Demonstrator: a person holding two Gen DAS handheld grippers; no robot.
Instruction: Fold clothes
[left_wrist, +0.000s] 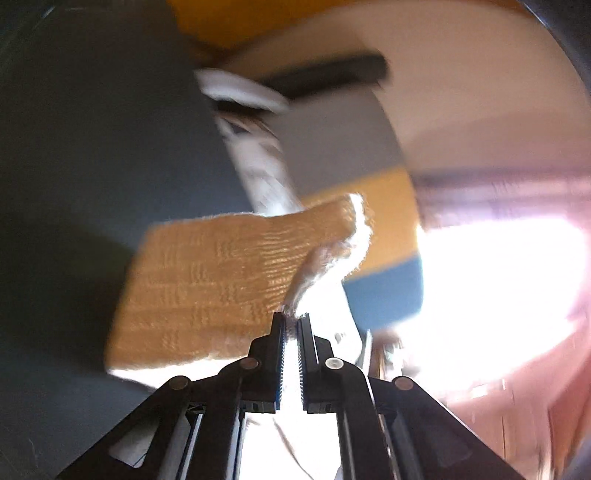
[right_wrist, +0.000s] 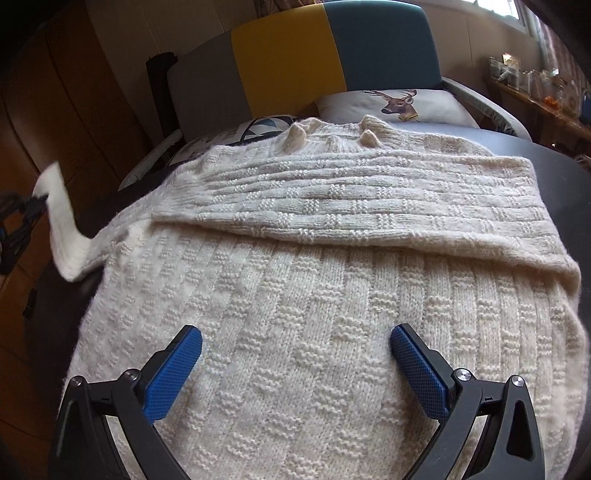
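Left gripper (left_wrist: 291, 321) clamped on sleeve cuff (left_wrist: 229, 280) — lifted left to fold inward | right gripper (right_wrist: 295, 354) spread apart above sweater (right_wrist: 295, 332) on table (right_wrist: 576, 192) — free to steady it

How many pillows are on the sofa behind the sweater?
2. The deer-print pillow lies at the right under the blue backrest panel; the geometric-print pillow lies at the left, partly under the sweater. More may be hidden.
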